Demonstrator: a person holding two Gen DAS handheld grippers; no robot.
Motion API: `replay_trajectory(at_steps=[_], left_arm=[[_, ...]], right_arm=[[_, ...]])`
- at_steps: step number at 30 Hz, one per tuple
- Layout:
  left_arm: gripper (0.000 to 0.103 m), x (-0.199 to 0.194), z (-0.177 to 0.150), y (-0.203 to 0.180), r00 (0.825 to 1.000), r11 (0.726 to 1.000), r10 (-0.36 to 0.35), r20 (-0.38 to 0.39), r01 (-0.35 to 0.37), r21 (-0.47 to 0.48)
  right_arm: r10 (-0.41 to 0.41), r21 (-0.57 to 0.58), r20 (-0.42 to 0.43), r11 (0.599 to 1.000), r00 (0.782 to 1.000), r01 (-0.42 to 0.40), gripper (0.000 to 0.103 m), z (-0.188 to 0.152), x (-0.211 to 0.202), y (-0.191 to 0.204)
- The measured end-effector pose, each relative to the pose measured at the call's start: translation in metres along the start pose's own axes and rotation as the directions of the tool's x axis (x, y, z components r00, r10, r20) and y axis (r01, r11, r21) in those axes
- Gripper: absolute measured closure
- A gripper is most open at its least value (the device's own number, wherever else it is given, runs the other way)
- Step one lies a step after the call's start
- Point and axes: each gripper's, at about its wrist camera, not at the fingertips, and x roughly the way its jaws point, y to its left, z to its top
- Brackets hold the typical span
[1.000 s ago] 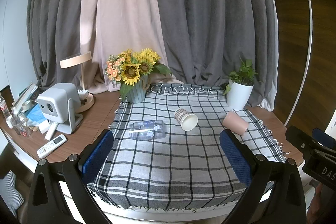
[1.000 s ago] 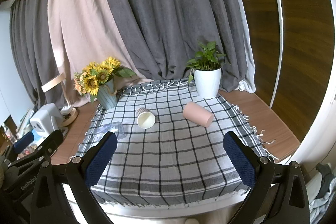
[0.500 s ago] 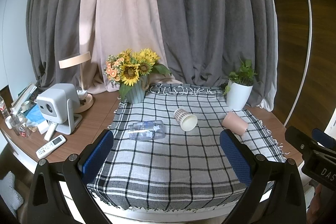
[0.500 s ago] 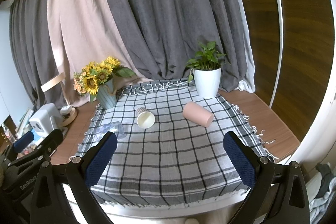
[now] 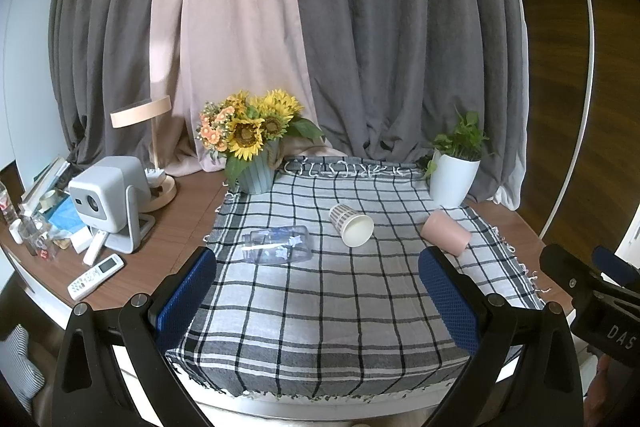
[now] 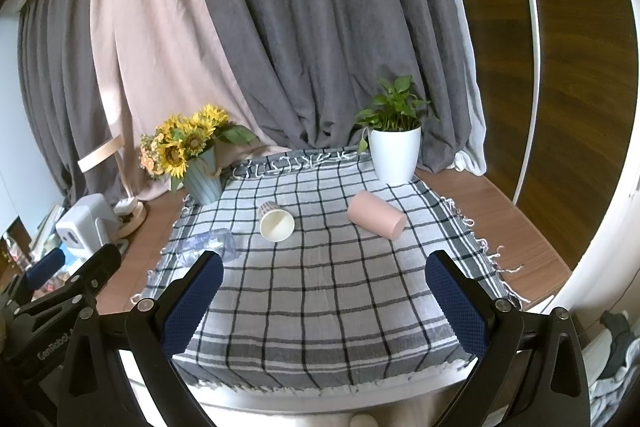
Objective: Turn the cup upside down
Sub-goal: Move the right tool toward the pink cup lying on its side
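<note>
While nothing is gripped, the left tool and right tool are held wide apart above the near edge of the checked cloth. Left to right, a clear bottle, a striped paper cup and a pink cup are seen on their sides, mid-cloth. A cup is best pinched across its wall, then rotated rim-down. The wooden bench is backed by curtains.

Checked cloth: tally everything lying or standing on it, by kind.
Cups on their sides: 2, striped paper cup, pink cup
Clear plastic bottle: 1
White potted plant: 1
Sunflower vase, on the cloth's corner: 1
Total: 5
</note>
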Motion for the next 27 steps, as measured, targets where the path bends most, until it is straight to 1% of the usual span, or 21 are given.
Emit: replay_trajectory(at_steps=[3, 6, 10, 11, 16, 20, 22, 24, 25, 26, 27], left_arm=[[0.0, 0.0, -0.001, 0.002, 1.0, 1.0, -0.001, -0.002, 0.001, -0.001], [0.0, 0.004, -0.001, -0.004, 1.0, 1.0, 0.008, -0.012, -0.007, 0.008], [0.0, 0.025, 0.001, -0.017, 0.998, 1.0, 0.024, -0.052, -0.024, -0.004], [0.0, 0.035, 0.001, -0.023, 0.997, 0.999, 0.032, -0.075, -0.033, -0.014], [0.0, 0.073, -0.001, -0.046, 0.987, 0.996, 0.057, -0.153, -0.067, -0.058], [0.0, 0.115, -0.005, -0.063, 0.962, 0.987, 0.072, -0.263, -0.107, -0.122], [0.0, 0.136, -0.009, -0.069, 0.943, 0.977, 0.083, -0.322, -0.141, -0.159], [0.0, 0.157, -0.016, -0.075, 0.92, 0.963, 0.104, -0.378, -0.188, -0.194], [0.0, 0.165, -0.018, -0.077, 0.911, 0.958, 0.113, -0.397, -0.206, -0.201], [0.0, 0.179, -0.021, -0.082, 0.895, 0.949, 0.131, -0.426, -0.237, -0.206], [0.0, 0.187, -0.023, -0.085, 0.885, 0.946, 0.142, -0.443, -0.254, -0.204]], right_arm=[[0.003, 0.005, -0.006, 1.0, 1.0, -0.003, 0.001, -0.001, 0.001, -0.004], [0.01, 0.003, -0.015, 1.0, 1.0, -0.01, 0.001, 0.0, 0.004, -0.008], [0.015, -0.001, -0.028, 1.0, 0.999, -0.015, 0.001, 0.006, 0.019, -0.018], [0.016, -0.002, -0.036, 1.0, 0.999, -0.017, 0.001, 0.008, 0.024, -0.021], [0.023, -0.019, -0.13, 0.999, 0.991, -0.026, 0.001, 0.019, 0.068, -0.044], [0.047, -0.045, -0.225, 0.997, 0.973, -0.059, 0.001, 0.032, 0.114, -0.063], [0.061, -0.054, -0.269, 0.995, 0.961, -0.079, 0.001, 0.037, 0.14, -0.074], [0.061, -0.072, -0.302, 0.994, 0.951, -0.087, 0.001, 0.042, 0.162, -0.081], [0.067, -0.084, -0.318, 0.992, 0.946, -0.099, 0.001, 0.045, 0.177, -0.086], [0.066, -0.093, -0.33, 0.99, 0.942, -0.102, 0.001, 0.047, 0.188, -0.089], [0.066, -0.101, -0.342, 0.989, 0.937, -0.106, 0.001, 0.049, 0.198, -0.092]])
